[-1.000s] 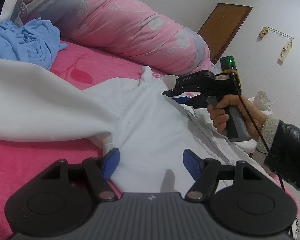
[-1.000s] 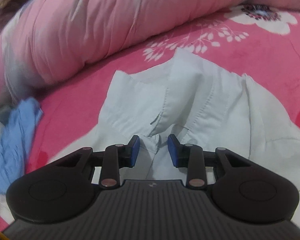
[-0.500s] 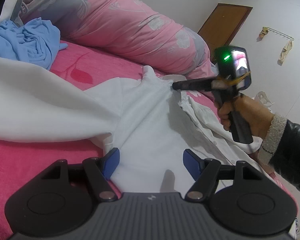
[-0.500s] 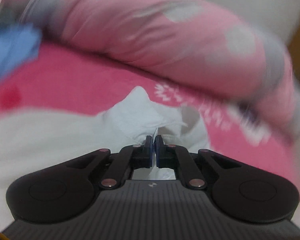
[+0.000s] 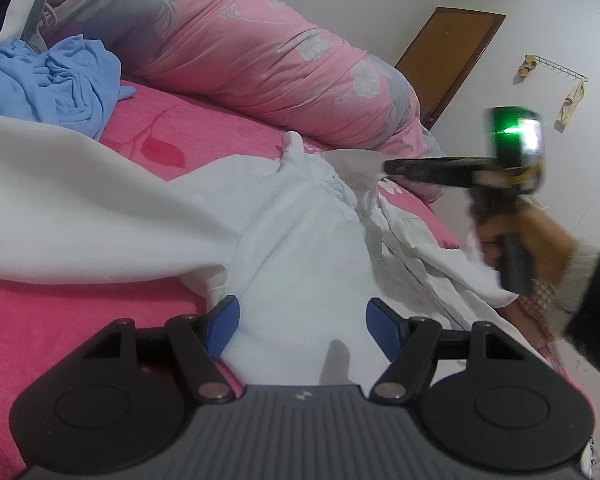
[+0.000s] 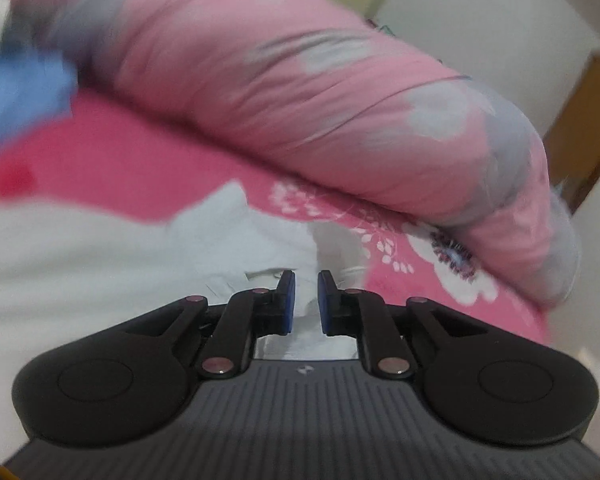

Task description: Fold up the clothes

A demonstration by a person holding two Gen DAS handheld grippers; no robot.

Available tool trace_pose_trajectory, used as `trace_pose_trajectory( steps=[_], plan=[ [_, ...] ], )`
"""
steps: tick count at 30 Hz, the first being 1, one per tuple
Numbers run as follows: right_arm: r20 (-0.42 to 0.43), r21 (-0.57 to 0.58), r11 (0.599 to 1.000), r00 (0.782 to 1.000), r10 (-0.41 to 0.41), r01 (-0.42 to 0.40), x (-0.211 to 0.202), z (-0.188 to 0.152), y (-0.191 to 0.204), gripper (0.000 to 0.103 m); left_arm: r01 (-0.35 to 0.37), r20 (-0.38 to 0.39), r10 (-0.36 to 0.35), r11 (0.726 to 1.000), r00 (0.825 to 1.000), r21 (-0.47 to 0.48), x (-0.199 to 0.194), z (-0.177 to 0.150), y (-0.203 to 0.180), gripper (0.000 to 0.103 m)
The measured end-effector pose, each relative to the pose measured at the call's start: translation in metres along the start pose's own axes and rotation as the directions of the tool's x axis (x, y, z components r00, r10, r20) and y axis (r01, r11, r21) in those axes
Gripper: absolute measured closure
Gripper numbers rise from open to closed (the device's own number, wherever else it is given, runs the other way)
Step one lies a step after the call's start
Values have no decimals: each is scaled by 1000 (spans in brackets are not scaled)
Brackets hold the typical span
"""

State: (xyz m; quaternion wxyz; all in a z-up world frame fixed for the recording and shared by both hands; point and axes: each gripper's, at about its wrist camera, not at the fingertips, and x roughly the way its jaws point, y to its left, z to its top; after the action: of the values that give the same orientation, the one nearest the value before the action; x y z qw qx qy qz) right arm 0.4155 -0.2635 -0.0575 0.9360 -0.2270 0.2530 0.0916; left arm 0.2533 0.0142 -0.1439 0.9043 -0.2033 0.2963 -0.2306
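Sprawled white shirt [image 5: 300, 240] across a pink bed [image 5: 60, 320], centre of frame, soft, light and limp by the look of it, best pinched at collar or shoulder seams. Left gripper [image 5: 302, 320] spread wide over the cloth, low centre, holding nothing. Right gripper [image 6: 306, 300] parted narrowly near the collar, apparently released; contact with the fabric blurred, lower hem cut off, blue garment [image 5: 52, 76] bunched upper left.
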Motion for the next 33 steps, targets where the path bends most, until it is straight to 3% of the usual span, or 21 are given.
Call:
trace_pose_trajectory(
  steps=[2, 4, 6, 8, 11, 15, 17, 20, 23, 24, 26, 29, 33],
  plan=[
    [-11, 58, 992, 993, 116, -115, -13, -8, -1, 93, 0, 0, 0, 1000, 1000, -1, 0, 0, 0, 32],
    [-34, 102, 966, 970, 243, -238, -20, -18, 5, 93, 3, 2, -3, 1000, 1000, -5, 0, 0, 1, 32],
    [-121, 133, 948, 944, 306, -290, -8, -35, 18, 93, 7, 3, -7, 1000, 1000, -12, 0, 0, 2, 32],
    [-183, 108, 963, 947, 263, -246, 0, -53, 30, 92, 8, 2, -8, 1000, 1000, -16, 0, 0, 2, 32],
    [-170, 222, 963, 967, 192, -152, -29, -46, 2, 91, -2, -3, 2, 1000, 1000, -8, 0, 1, 0, 30],
    [-71, 241, 956, 979, 190, -168, -131, -52, -30, 91, -15, -9, 15, 1000, 1000, 3, 0, 2, -4, 29],
    [-46, 272, 933, 965, 258, -236, -183, -67, -29, 90, -22, -12, 22, 1000, 1000, 8, 0, 3, -6, 29],
    [-33, 300, 885, 923, 384, -357, -229, -104, -4, 89, -53, -19, 53, 999, 998, 11, -2, 5, -11, 29],
    [-65, 345, 846, 889, 454, -407, -241, -155, 30, 88, -114, -25, 114, 993, 993, 11, -13, 7, -19, 28],
    [-108, 372, 842, 882, 458, -391, -237, -172, 40, 89, -132, -24, 133, 991, 991, 18, -20, 7, -23, 28],
    [-101, 401, 844, 899, 427, -356, -237, -193, 50, 88, -180, -16, 181, 983, 983, 39, -42, 7, -29, 27],
    [-23, 505, 791, 911, 412, -345, -252, -185, 36, 87, -257, 18, 256, 965, 966, 47, -92, 11, -34, 26],
    [85, 577, 733, 919, 384, -360, -270, -178, 29, 80, -369, 68, 364, 925, 929, 89, -180, 22, -33, 26]
  ],
)
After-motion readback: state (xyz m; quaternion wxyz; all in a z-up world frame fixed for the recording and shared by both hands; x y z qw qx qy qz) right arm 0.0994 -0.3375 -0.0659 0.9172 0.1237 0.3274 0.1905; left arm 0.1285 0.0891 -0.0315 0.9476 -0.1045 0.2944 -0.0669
